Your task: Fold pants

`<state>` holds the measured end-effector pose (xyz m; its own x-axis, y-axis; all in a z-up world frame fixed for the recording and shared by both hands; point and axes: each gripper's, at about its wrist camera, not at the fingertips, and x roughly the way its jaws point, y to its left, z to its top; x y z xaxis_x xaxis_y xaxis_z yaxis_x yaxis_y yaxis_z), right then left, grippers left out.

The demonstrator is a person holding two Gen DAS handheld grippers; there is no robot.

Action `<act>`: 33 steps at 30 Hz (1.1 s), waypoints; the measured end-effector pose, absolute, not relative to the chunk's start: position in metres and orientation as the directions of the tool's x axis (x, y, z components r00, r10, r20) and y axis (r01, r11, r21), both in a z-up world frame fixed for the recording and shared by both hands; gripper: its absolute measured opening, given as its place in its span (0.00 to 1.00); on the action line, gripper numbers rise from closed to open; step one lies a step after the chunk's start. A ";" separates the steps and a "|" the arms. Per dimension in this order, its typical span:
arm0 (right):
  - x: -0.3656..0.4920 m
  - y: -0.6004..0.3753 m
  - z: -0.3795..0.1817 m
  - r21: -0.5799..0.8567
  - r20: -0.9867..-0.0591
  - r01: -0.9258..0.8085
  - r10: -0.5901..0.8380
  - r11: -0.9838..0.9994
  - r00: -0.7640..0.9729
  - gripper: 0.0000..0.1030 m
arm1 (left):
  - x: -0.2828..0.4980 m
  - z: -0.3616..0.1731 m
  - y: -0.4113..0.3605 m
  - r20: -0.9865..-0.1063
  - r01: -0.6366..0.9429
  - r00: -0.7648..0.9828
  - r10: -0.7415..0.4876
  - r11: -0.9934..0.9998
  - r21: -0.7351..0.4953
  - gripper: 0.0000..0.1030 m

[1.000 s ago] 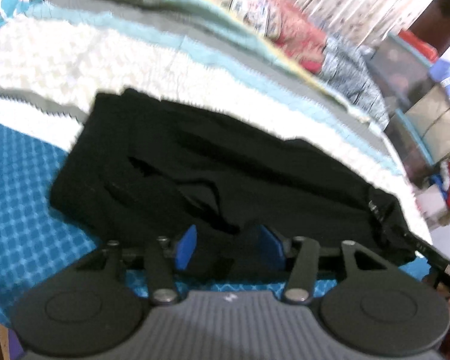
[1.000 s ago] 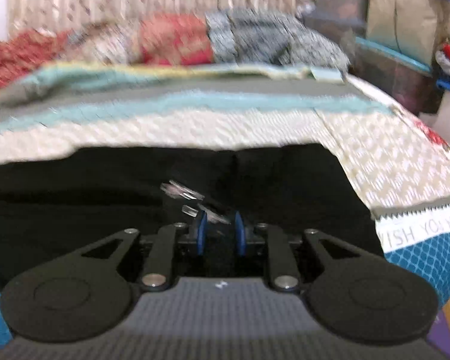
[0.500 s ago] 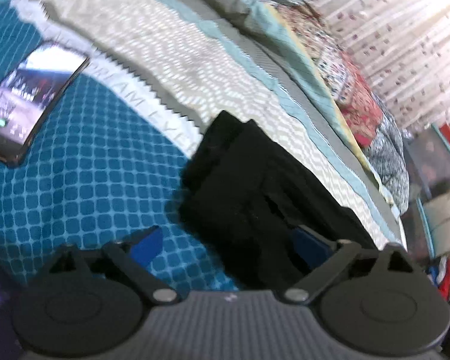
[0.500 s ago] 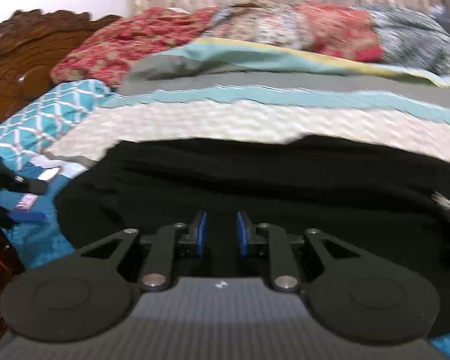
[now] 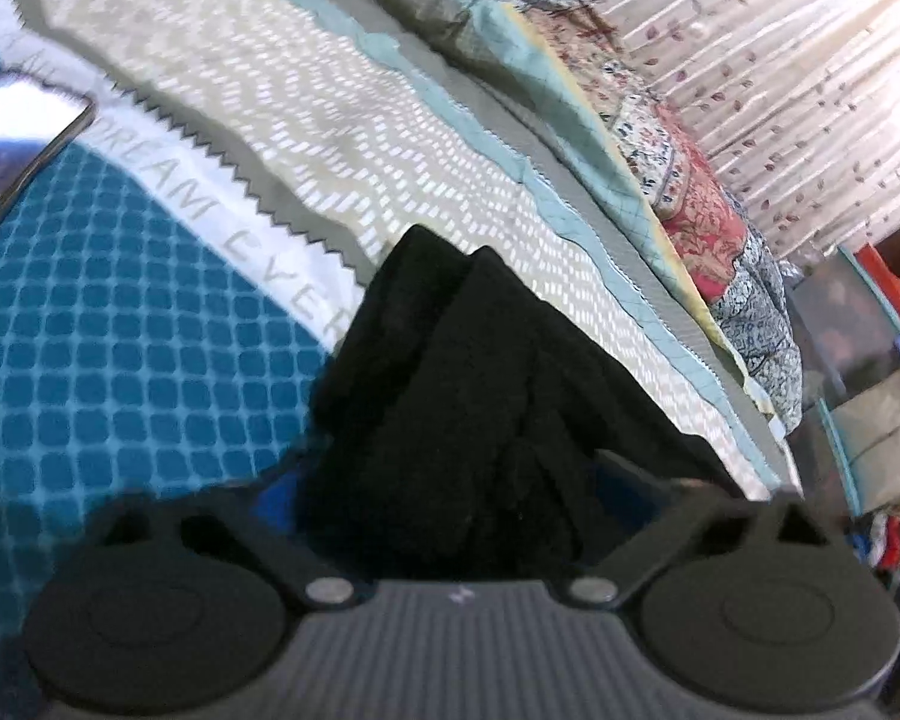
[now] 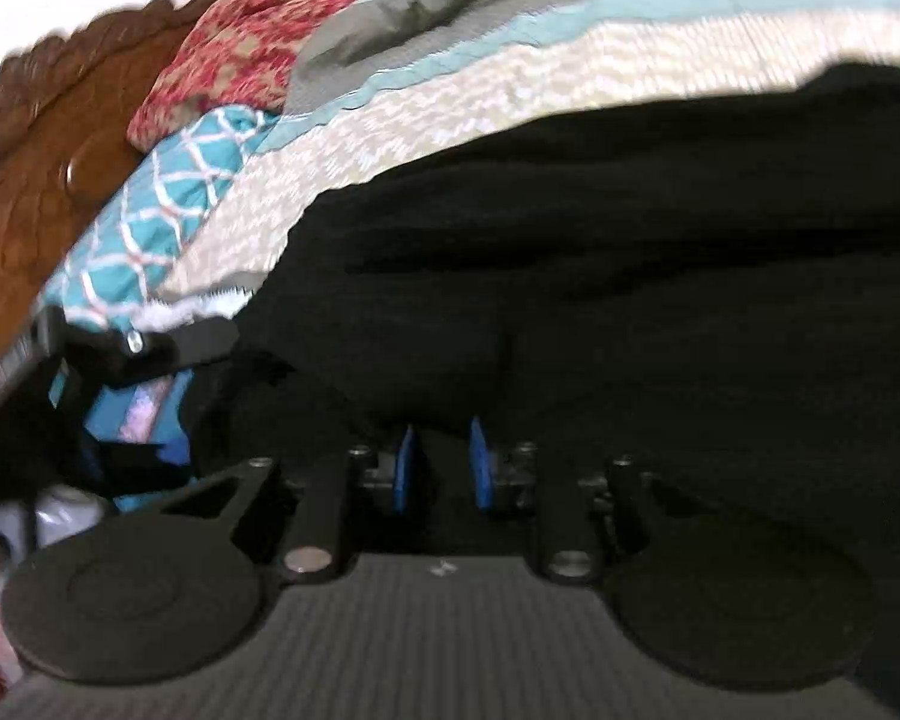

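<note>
Black pants (image 5: pixel 468 396) lie folded in layers on the patterned bedspread (image 5: pixel 150 372). In the left wrist view my left gripper (image 5: pixel 444 486) is open wide, with the near end of the pants between its blue pads. In the right wrist view the pants (image 6: pixel 660 252) fill the middle and right, and my right gripper (image 6: pixel 441 465) is shut on a fold of the black cloth. The left gripper also shows in the right wrist view (image 6: pixel 120 396), at the pants' left end.
A phone (image 5: pixel 12 144) lies on the bedspread at the far left. Folded quilts and pillows (image 5: pixel 660 138) line the far side of the bed by a curtain. A wooden headboard (image 6: pixel 48 150) stands at the left. Storage boxes (image 5: pixel 858 360) stand beyond the bed's right end.
My left gripper opened a second ago, swung left, then moved in until the pants' end sits between its pads. My right gripper carried its cloth leftward, toward the left gripper and headboard.
</note>
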<state>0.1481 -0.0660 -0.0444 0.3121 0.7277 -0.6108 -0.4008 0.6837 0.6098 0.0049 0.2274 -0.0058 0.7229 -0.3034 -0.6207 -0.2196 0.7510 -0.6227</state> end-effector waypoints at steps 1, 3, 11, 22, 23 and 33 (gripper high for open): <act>0.151 -0.069 -0.048 0.643 -0.596 -0.371 0.742 0.670 0.306 0.20 | 0.007 -0.007 0.226 -0.628 -0.217 0.719 -0.298 0.762 -0.611 0.57; 0.155 -0.071 -0.053 0.686 -0.580 -0.320 0.757 0.654 0.302 0.16 | 0.005 -0.008 0.227 -0.613 -0.209 0.724 -0.315 0.747 -0.631 0.47; 0.148 -0.070 -0.049 0.685 -0.575 -0.323 0.757 0.652 0.309 0.15 | -0.009 0.039 0.154 -0.555 0.032 0.785 -0.275 0.913 -0.406 0.43; 0.155 -0.087 -0.051 0.778 -0.519 -0.235 0.807 0.582 0.281 0.17 | -0.007 0.054 0.123 -0.553 0.112 0.785 -0.279 0.942 -0.316 0.42; 0.155 -0.092 -0.052 0.796 -0.504 -0.217 0.817 0.565 0.281 0.18 | -0.008 0.057 0.119 -0.548 0.125 0.788 -0.280 0.945 -0.302 0.42; 0.135 -0.198 -0.037 0.805 -0.456 -0.098 0.717 0.585 0.527 0.38 | -0.001 0.075 0.033 -0.544 0.356 0.766 -0.342 0.931 -0.084 0.43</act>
